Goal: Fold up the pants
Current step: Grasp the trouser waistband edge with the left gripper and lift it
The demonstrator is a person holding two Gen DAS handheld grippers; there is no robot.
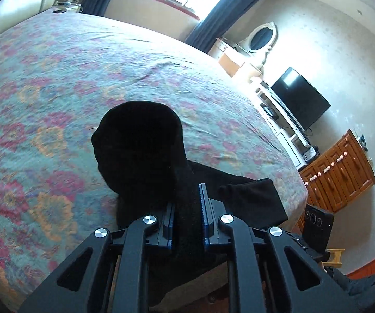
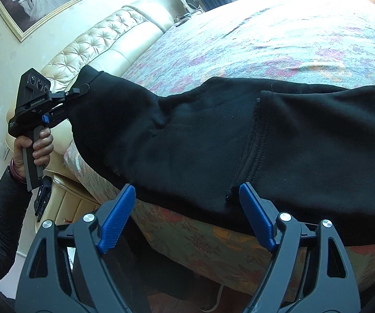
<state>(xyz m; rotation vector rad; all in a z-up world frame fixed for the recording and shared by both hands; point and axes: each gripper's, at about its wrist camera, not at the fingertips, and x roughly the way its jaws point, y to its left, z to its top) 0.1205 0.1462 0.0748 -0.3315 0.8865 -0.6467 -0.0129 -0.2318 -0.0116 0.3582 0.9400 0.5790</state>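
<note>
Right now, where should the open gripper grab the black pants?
The right gripper could likely pinch the black fleece pants at the near hem beside the stitched seam, coming from the floral bed's front edge, where the cloth overhangs; the left gripper holds the other end.

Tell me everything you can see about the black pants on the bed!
The black pants look soft and thick, like fleece. A stitched seam runs down them near the bed's edge. They lie stretched along the edge of the flowery bedspread, with some cloth hanging over the side. The left gripper is pinched shut on one end and lifts it, so the cloth bunches up there. The right gripper is open just in front of them, not gripping.
</note>
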